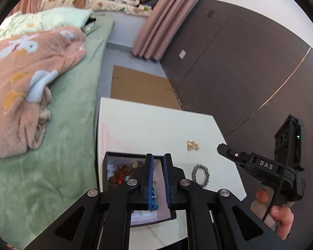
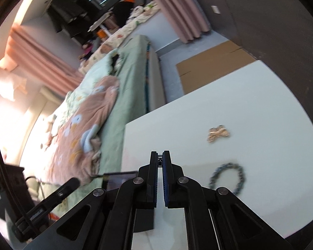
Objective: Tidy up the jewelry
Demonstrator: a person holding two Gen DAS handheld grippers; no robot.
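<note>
The grey beaded bracelet (image 1: 200, 175) lies flat as a closed ring on the white table (image 1: 148, 125), right of the open jewelry box (image 1: 106, 166), nearer the right gripper (image 2: 160, 162); its jaws pinch something small and metallic; the left gripper (image 1: 158, 162), slightly parted, hovers over the box; a gold piece (image 1: 192, 145) lies beyond

Daylight glows through the pink curtain (image 2: 31, 58) at far left, washing that wall out, while the dark wall panels (image 1: 229, 66) on the right stay dim. The right wrist view is motion-blurred, smearing the bead bracelet (image 2: 227, 178). Fisheye distortion bends edges into black corners.
</note>
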